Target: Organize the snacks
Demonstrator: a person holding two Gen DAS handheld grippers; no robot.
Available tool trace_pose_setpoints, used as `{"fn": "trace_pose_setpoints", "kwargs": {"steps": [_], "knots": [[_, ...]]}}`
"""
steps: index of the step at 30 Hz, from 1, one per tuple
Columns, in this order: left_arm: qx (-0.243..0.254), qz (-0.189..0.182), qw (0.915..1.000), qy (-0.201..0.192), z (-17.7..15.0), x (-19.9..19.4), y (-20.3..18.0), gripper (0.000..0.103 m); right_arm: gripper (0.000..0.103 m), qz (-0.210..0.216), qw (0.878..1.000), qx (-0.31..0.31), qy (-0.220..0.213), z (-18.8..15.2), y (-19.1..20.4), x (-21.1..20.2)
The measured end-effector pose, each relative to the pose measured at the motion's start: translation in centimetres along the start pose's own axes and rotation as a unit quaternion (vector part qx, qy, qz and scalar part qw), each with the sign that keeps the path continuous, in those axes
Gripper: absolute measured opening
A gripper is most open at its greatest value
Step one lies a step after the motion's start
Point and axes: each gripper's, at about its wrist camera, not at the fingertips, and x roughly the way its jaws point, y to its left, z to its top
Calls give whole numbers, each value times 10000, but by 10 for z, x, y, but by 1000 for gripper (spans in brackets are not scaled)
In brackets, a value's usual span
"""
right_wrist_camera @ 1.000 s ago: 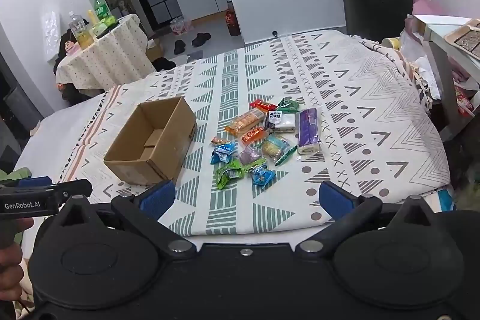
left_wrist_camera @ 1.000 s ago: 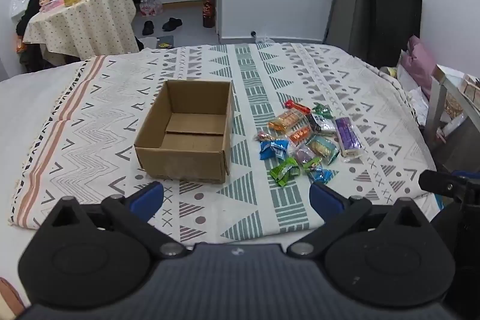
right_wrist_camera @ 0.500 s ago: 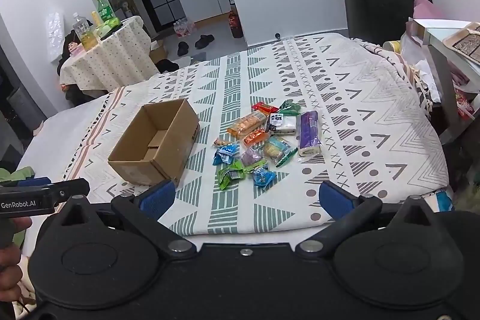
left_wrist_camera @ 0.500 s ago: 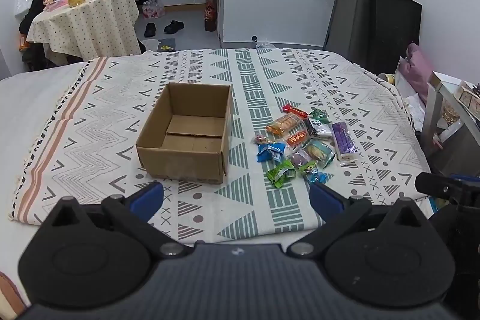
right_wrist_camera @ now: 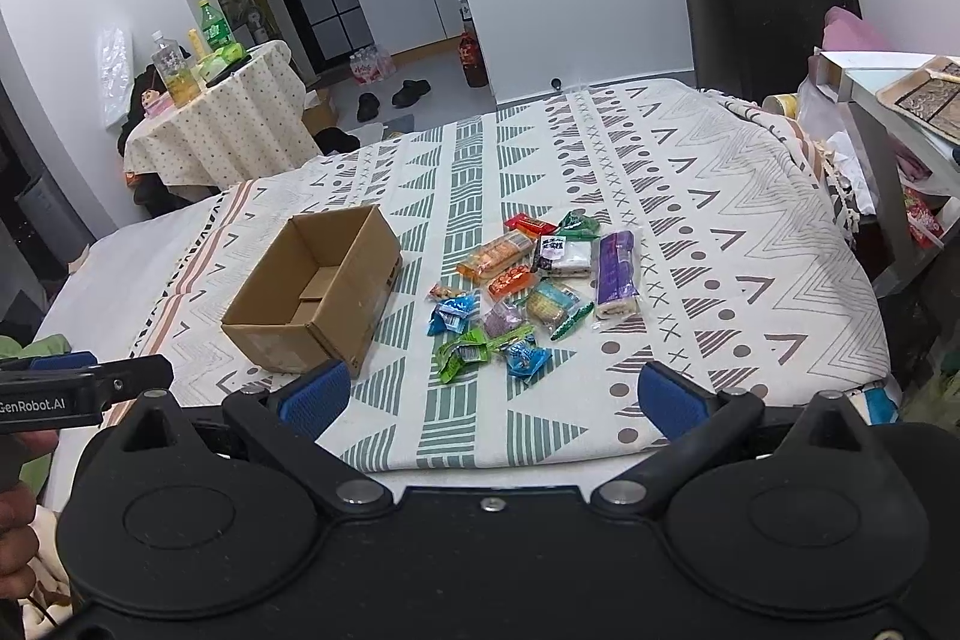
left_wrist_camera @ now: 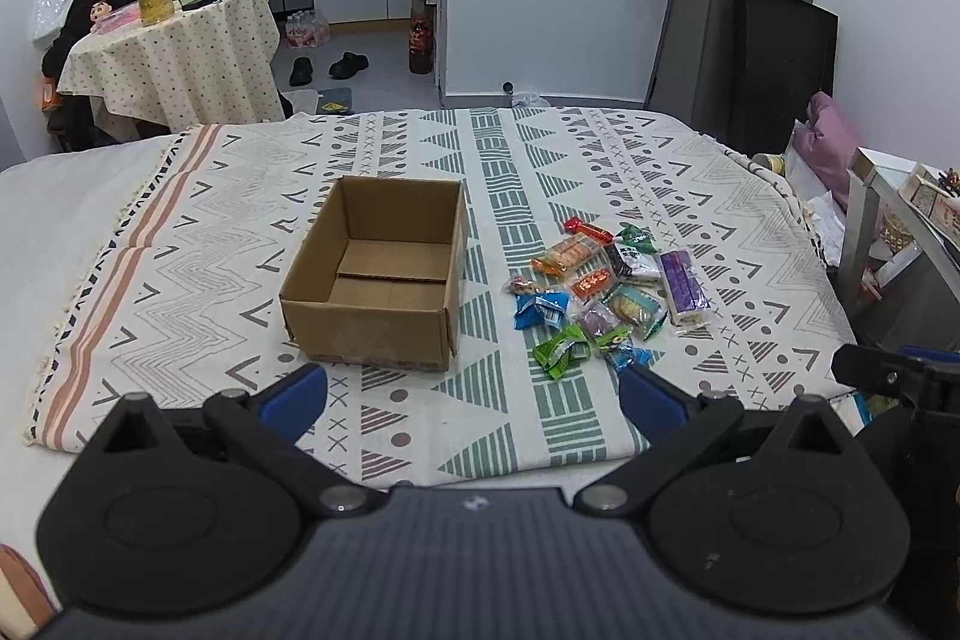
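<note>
While you hold both tools short of the bed's near edge, your left gripper [left_wrist_camera: 471,394] has its jaws wide apart with nothing between them, its blue fingertips [left_wrist_camera: 294,400] hanging over the patterned bedspread [left_wrist_camera: 180,244]. Just beyond that gripper, the cardboard box [left_wrist_camera: 375,274] sits upright on the bedspread, flaps open, interior bare. To the right of the box, close beside it but not touching, the snacks [left_wrist_camera: 606,289] lie in a loose pile: an orange cracker pack [left_wrist_camera: 567,256], a blue wrapper [left_wrist_camera: 540,310], a green wrapper [left_wrist_camera: 561,349] nearest you, and a purple bar [left_wrist_camera: 683,280] at the pile's right edge. None of them is in the box. Your right gripper [right_wrist_camera: 492,394] likewise has its jaws spread wide and empty, and stands clear of the pile; from its view the green wrapper and a small blue sweet [right_wrist_camera: 527,357] are the nearest items, roughly between the two fingertips. At the far left of the right wrist view, part of a hand [right_wrist_camera: 18,460] on the left tool's handle is visible.
</note>
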Motion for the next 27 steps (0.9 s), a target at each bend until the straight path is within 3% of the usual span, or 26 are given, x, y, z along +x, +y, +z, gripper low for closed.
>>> {"fn": "trace_pose_setpoints", "kwargs": {"steps": [27], "knots": [[62, -8, 10000, -75, 3, -2, -7, 103, 103, 16, 10000, -72, 52, -1, 3, 2]]}}
